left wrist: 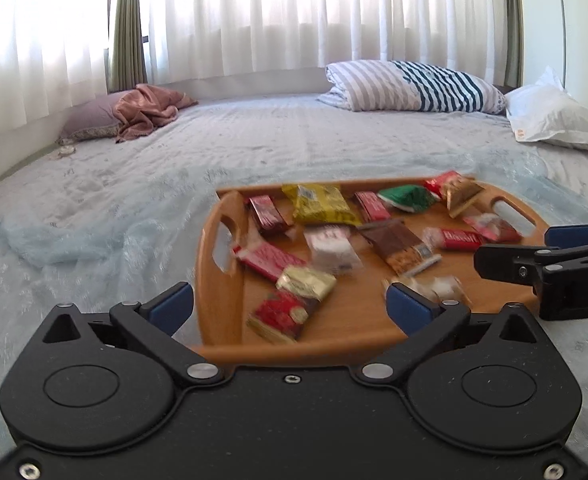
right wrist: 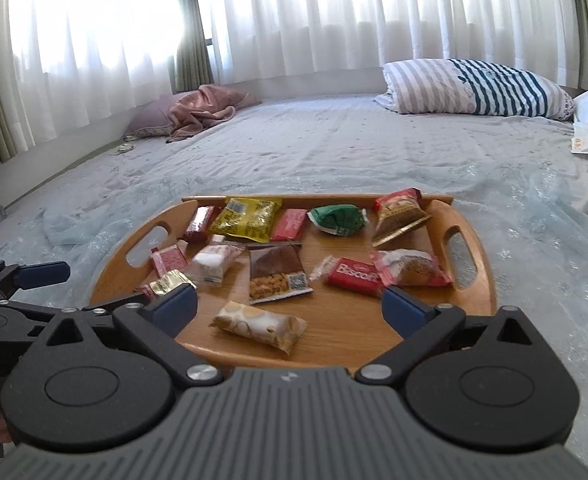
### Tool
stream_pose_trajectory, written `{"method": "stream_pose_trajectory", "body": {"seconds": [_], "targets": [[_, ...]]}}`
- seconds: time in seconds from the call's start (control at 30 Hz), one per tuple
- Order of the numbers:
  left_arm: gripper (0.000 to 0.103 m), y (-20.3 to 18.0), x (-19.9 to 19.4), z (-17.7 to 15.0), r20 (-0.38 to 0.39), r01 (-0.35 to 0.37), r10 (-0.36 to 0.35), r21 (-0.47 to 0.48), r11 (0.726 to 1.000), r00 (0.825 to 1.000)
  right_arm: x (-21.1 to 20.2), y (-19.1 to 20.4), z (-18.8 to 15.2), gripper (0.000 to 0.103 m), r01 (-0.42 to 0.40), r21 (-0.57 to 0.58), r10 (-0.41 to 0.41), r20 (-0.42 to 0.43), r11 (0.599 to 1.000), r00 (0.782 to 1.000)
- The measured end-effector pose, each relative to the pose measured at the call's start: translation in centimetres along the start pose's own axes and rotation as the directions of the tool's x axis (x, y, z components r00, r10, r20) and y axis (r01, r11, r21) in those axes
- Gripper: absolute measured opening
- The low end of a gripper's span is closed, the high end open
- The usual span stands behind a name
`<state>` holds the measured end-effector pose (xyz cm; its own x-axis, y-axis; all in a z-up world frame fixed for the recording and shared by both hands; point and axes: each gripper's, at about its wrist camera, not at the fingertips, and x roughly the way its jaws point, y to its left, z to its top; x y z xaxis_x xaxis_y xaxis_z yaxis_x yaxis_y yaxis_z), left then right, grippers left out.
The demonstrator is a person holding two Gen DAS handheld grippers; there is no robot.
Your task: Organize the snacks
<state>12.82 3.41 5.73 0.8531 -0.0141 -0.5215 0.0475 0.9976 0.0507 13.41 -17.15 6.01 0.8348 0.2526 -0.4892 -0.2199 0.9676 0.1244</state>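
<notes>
Bedspread (right wrist: 333, 148) — snack tray (right wrist: 487, 280) just beyond both gaping claws

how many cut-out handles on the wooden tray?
2. The oval wooden tray has one cut-out handle at its left end and one at its right end. Both show fully; no snack covers them.

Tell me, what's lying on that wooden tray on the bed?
The wooden tray holds loose wrapped snacks: a yellow packet, a green one, a red biscuit bar and others. Whatever lies beneath the wrappers is covered.
</notes>
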Motion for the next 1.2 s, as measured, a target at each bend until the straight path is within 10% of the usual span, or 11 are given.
{"method": "stream_pose_trajectory", "body": {"seconds": [0.43, 1.2], "targets": [[0.103, -3.2, 0.3, -4.7, -0.104, 0.010, -0.011, -0.009, 1.000, 0.995, -1.2, -3.6, -5.8, 0.103, 0.203, 0.046, -0.194, -0.141, 0.978, 0.971], [0.103, -2.5, 4.1, -3.6, -0.156, -0.005, -0.010, -0.093, 0.996, 0.988, 2.0, -2.9, -5.2, 0.103, 0.223, 0.007, -0.219, -0.162, 0.975, 0.962]]}}
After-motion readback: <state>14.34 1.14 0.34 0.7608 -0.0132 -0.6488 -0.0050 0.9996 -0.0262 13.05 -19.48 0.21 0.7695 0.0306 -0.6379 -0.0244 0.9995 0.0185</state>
